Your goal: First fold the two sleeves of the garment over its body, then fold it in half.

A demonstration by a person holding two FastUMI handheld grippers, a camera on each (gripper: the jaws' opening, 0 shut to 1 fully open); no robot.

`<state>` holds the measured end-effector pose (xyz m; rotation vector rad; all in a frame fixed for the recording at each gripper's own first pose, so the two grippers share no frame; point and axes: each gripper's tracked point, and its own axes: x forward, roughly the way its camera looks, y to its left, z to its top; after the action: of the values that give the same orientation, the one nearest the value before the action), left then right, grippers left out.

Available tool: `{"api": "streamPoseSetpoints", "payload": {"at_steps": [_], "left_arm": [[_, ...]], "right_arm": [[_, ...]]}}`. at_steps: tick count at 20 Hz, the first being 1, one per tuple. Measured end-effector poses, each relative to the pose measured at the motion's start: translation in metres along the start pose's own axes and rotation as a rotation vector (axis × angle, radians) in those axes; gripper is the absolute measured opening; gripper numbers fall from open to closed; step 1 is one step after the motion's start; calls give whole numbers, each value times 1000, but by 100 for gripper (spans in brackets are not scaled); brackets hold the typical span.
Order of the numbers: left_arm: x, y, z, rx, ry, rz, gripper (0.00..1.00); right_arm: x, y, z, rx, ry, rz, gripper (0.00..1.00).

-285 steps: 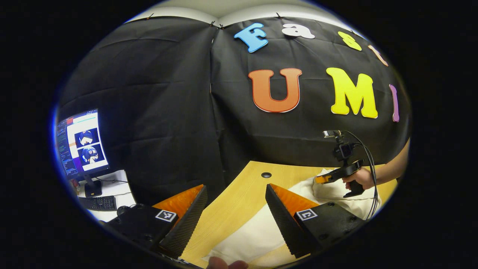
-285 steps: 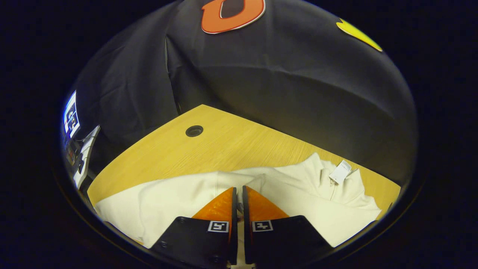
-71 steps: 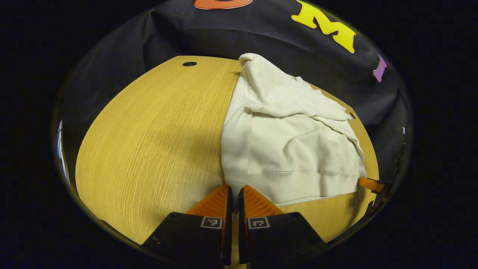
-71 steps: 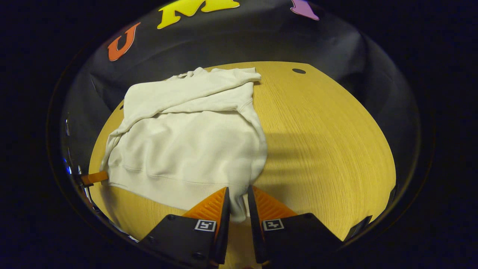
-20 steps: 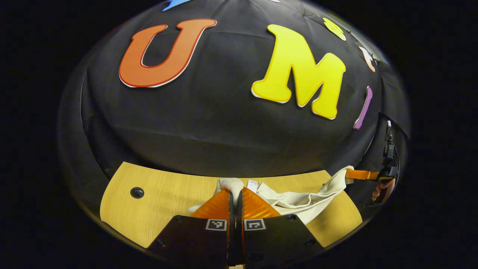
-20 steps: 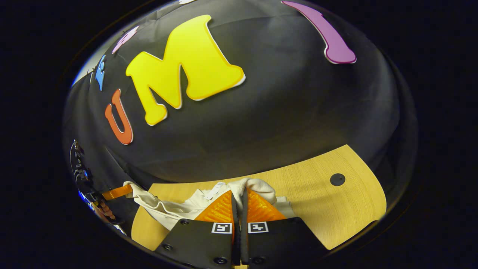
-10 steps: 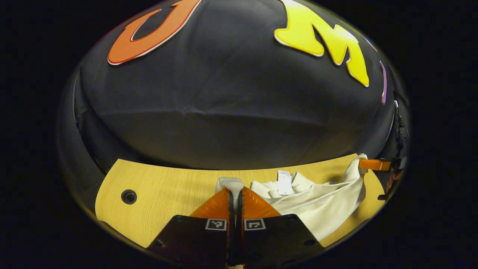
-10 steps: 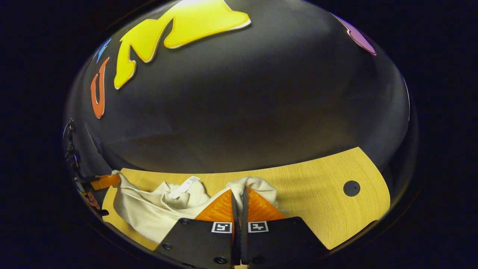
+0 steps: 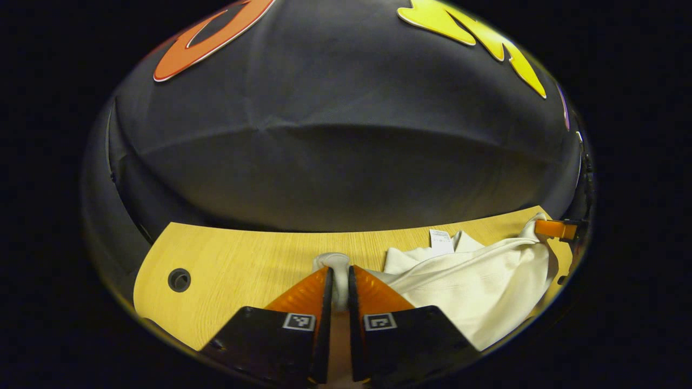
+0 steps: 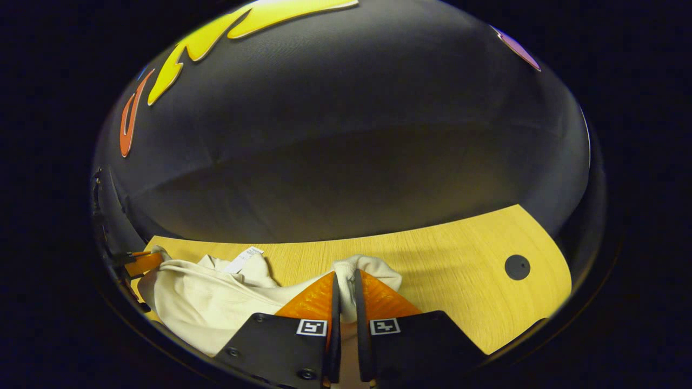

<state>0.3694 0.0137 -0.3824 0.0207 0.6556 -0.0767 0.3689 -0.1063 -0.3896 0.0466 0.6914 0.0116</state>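
A: In the left gripper view we see our left gripper [image 9: 338,275] low over the wooden table [image 9: 243,259], its jaws clenched on a bunched corner of the cream garment [image 9: 476,286]. A lump of the cloth pokes up between the fingertips.

B: And the rest of the garment lies to the right of that grip, spread on the table near the far edge, close to the booth wall [image 9: 335,140]. A white tag [image 9: 441,241] stands up at its far side.

A: At the far right of that view we catch the tip of the right gripper [image 9: 554,229], touching the other corner of the garment.

B: In the right gripper view the right gripper [image 10: 345,283] also grasps a bunched fold of the garment [image 10: 200,297], fingers nearly together with cloth between them. The body of the garment runs off to the left there.

A: At the left rim of that view we see the left gripper [image 10: 141,263] at the garment's other corner.

B: We also see a round dark hole in the table [image 10: 517,267], to the right, well apart from the cloth.
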Motion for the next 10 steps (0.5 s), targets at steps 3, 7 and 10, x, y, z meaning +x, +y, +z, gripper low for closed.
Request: {"api": "streamPoseSetpoints", "payload": {"at_steps": [3,7,10], "left_arm": [[-16,11,17,-3,-51,19,72],[-43,31,36,-19,-113,71,98],[-76,36,42,-52,-143,74,99]], "right_arm": [[-24,-5,16,-20,-60,-46,27],[-46,-15,27,-70,-112,-75,67],[-77,-6,29,-79,-134,-68,74]]}}
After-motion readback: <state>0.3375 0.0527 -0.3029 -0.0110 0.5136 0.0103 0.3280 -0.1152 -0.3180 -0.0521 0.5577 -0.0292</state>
